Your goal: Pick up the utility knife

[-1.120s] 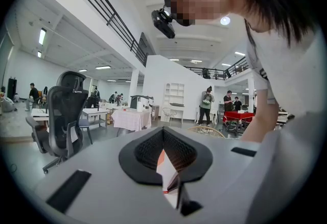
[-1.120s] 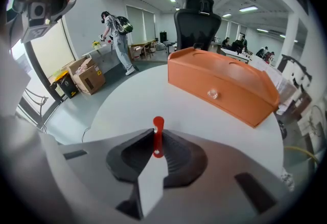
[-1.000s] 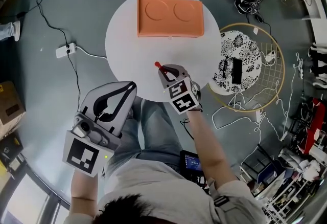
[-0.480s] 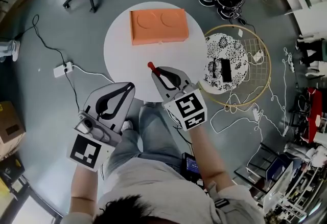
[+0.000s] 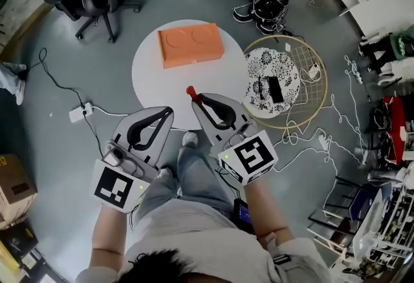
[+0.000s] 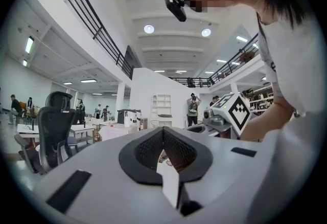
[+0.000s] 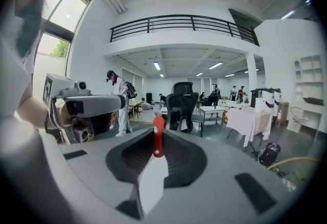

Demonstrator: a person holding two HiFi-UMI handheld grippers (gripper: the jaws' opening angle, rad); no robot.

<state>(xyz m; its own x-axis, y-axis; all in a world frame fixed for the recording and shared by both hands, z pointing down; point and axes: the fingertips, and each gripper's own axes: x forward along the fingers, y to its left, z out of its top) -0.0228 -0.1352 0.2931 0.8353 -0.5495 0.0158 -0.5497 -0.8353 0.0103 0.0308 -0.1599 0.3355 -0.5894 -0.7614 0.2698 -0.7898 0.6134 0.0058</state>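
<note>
Utility knife (image 7: 158, 138), likely light and stiff, sat pinched by its red handle in right gripper (image 5: 196, 102). Left gripper (image 5: 167, 111) was closed, empty.

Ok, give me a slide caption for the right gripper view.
Right gripper shut on the red utility knife, left gripper alongside, open office hall beyond.

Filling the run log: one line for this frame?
right gripper: shut on slim red utility knife | left gripper: shut, empty | knife: held clear of round white table
</note>
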